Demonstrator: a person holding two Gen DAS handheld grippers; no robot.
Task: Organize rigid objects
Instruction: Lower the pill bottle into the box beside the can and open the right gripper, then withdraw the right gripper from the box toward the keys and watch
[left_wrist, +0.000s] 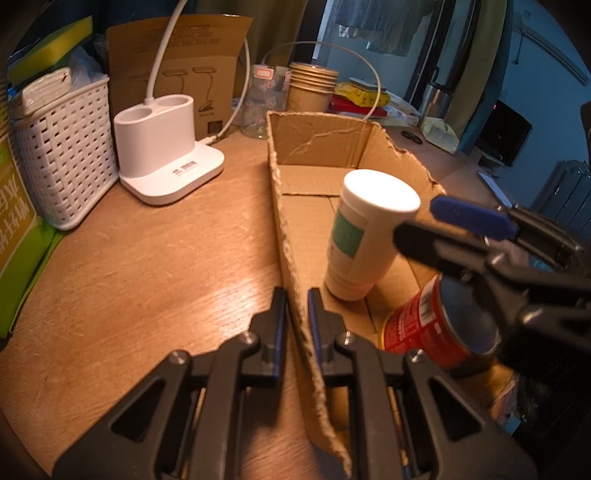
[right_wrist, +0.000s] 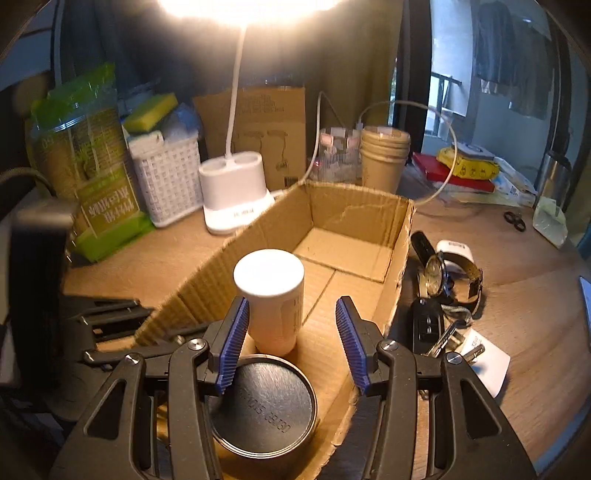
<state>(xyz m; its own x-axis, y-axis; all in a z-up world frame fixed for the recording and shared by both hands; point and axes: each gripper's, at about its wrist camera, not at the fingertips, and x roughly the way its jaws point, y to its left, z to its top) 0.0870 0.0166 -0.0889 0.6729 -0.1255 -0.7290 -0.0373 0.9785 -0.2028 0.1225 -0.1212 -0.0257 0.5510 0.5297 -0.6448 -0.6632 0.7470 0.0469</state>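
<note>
An open cardboard box (left_wrist: 317, 136) lies on the wooden table. My left gripper (left_wrist: 297, 317) is shut on the box's torn left wall, with a finger on each side of it. A white bottle (left_wrist: 365, 229) with a green label stands upright inside the box, and a red can (left_wrist: 417, 325) with a dark metal lid (right_wrist: 262, 402) stands just in front of it. My right gripper (right_wrist: 291, 302) hovers over the can, open. Its left pad (right_wrist: 234, 336) is against the bottle's (right_wrist: 273, 295) side, while the right pad stands well apart from it.
A white lamp base (left_wrist: 162, 147), a white woven basket (left_wrist: 62, 155) and a green package (right_wrist: 96, 173) stand left of the box. Stacked paper cups (right_wrist: 384, 158) and a glass jar (right_wrist: 334, 155) are behind it. A wristwatch (right_wrist: 439, 277), car key (right_wrist: 424, 325) and white charger (right_wrist: 454, 251) lie right of it.
</note>
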